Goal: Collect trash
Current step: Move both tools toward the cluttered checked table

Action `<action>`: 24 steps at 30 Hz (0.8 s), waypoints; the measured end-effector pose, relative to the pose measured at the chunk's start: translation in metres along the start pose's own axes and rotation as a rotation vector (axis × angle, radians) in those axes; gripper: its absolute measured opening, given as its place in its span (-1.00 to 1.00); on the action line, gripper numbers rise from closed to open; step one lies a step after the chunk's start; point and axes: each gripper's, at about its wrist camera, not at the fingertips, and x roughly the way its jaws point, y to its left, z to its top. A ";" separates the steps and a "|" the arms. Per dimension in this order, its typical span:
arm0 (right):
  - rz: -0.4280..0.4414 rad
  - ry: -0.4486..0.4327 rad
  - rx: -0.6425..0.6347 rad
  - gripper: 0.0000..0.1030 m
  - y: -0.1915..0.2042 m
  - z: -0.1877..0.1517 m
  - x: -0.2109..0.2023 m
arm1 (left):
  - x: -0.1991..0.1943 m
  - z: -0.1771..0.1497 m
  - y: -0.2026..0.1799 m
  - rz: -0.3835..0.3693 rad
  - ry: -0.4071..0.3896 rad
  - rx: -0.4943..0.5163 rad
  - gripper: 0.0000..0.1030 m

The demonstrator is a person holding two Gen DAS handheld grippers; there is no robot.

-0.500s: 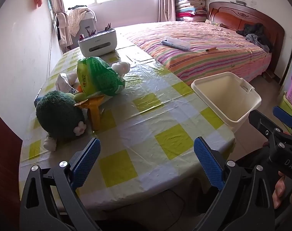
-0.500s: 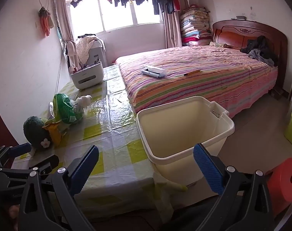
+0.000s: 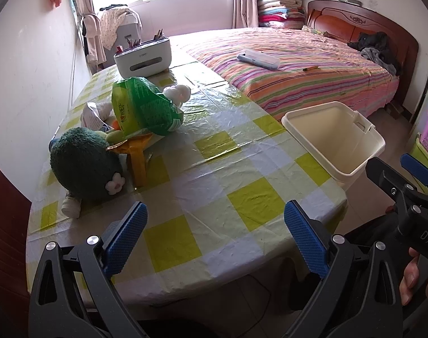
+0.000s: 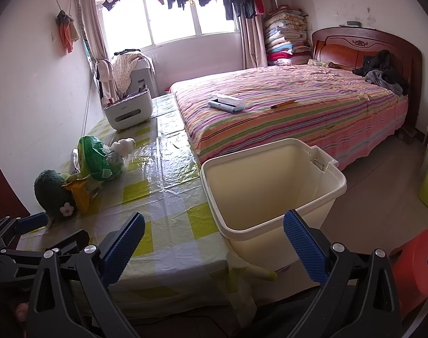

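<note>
Two hand-held grippers hover at the near edge of a table (image 3: pixel 242 169) covered in a yellow-and-white checked cloth. The left gripper (image 3: pixel 214 236) has its blue-padded fingers spread wide apart, holding nothing and touching nothing; the right gripper (image 4: pixel 214 242) is likewise wide open with nothing between its pads.

A cream plastic bin (image 4: pixel 273 188) stands just beside the table's right edge, between table and striped bed (image 4: pixel 298 107), its mouth open upward and no contents visible inside. At the table's far end sits a white caddy (image 3: pixel 143 57) with pens and pencils standing in it.

The trash lies clustered at the table's left side: a crumpled green snack bag (image 3: pixel 142 107), its long axis running from the left wall toward the bed; a yellow wrapper (image 3: pixel 136 155) below it, its length pointing toward the near edge; and a white crumpled wad (image 3: pixel 177 93) touching the bag's far end. A dark green plush toy (image 3: pixel 84 166) rests against the wrapper.
</note>
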 end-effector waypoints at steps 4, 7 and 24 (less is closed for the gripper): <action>0.003 0.000 0.005 0.87 -0.001 -0.001 -0.001 | 0.001 -0.001 0.000 0.001 0.002 0.001 0.87; -0.001 0.001 -0.005 0.87 -0.001 -0.002 0.003 | 0.002 0.000 0.000 0.004 0.005 0.002 0.87; 0.006 -0.007 -0.005 0.87 0.001 -0.002 0.004 | 0.003 -0.002 0.001 0.002 0.013 -0.004 0.87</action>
